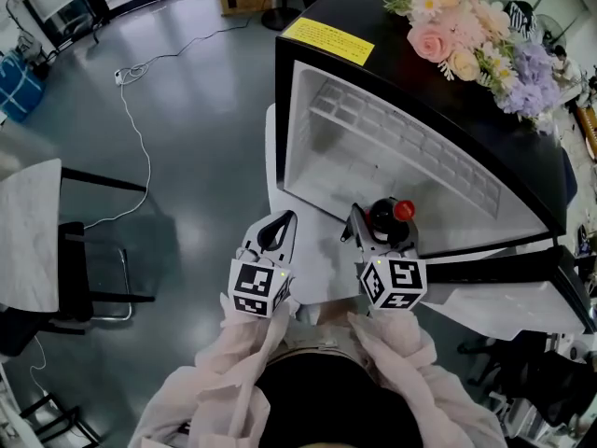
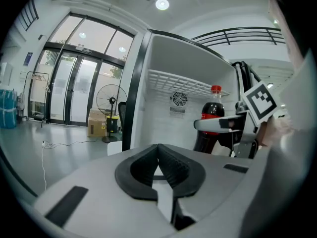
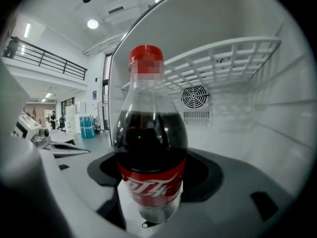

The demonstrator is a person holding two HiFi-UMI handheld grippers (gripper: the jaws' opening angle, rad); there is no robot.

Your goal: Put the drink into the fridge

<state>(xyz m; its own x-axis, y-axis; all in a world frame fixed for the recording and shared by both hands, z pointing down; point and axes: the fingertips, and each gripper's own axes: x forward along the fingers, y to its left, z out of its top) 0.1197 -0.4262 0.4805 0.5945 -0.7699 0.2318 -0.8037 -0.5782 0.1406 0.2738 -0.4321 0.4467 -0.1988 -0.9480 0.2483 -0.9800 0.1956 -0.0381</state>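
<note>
The fridge (image 1: 392, 147) stands open at 12 o'clock from the person, its white inside bare but for a wire shelf (image 3: 218, 58) high up and a round vent (image 3: 194, 97) on the back wall. The right gripper (image 1: 377, 226) has its jaws spread wide and closed on the bottle (image 1: 390, 215), gripping it low on the body, about the red label. The bottle is upright, red cap on, dark drink filling it to the shoulder, and it sits at the mouth of the fridge, under the shelf and in front of the vent; whether its base rests on the fridge floor cannot be told. The left gripper (image 1: 277, 227) hangs at 9 o'clock of the right one, outside the fridge, its jaws pressed together with nothing between them. On the fridge top, flowers (image 1: 466, 17) lie at 1 o'clock and a yellow label (image 1: 328, 40) at 12. A cable (image 1: 135, 129) trails over the grey floor at 10 o'clock, and a chair (image 1: 89, 269) stands at 9.
</note>
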